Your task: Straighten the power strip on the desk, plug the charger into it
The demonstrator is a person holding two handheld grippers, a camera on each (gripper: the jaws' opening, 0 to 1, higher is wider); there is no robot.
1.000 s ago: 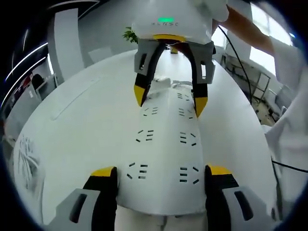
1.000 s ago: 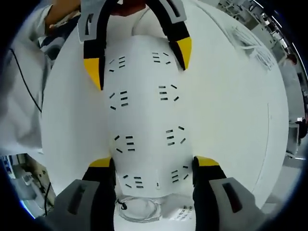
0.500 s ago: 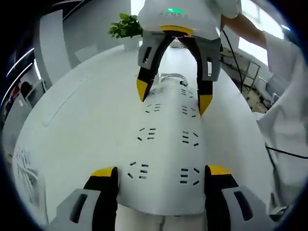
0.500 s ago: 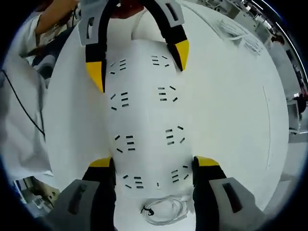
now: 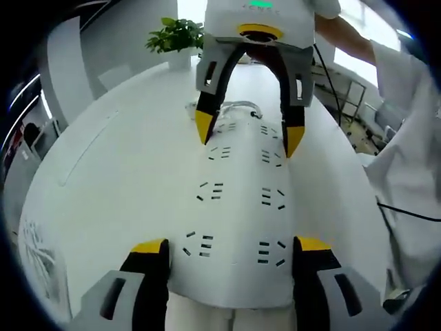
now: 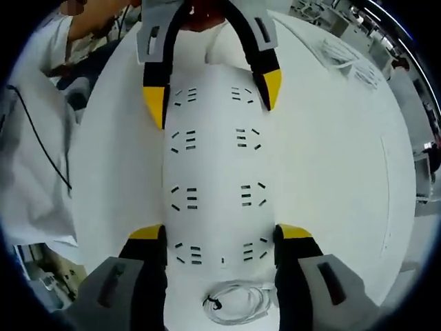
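In the left gripper view, the left tool (image 5: 227, 249) has its jaws clamped on the sides of the near end of the power strip (image 5: 238, 207), which lies flat on the white tabletop (image 5: 117, 186). The right tool (image 5: 244, 134) grips the far end, facing back. Compared with a second ago, the background has swung: the plant (image 5: 176, 38) now sits higher and further left, and a coiled white cable (image 5: 238, 107) shows just beyond the strip's far end. That suggests the strip is being turned as one piece by both hands.

In the right gripper view, the right tool (image 6: 222, 234) squeezes its end of the strip (image 6: 217, 172), and the left tool (image 6: 212, 100) holds the far end. The strip reads more upright than before, so straightening looks nearly finished. The cable coil (image 6: 238, 303) lies near, between the jaws. I cannot pick out the charger, so plugging is not yet begun.
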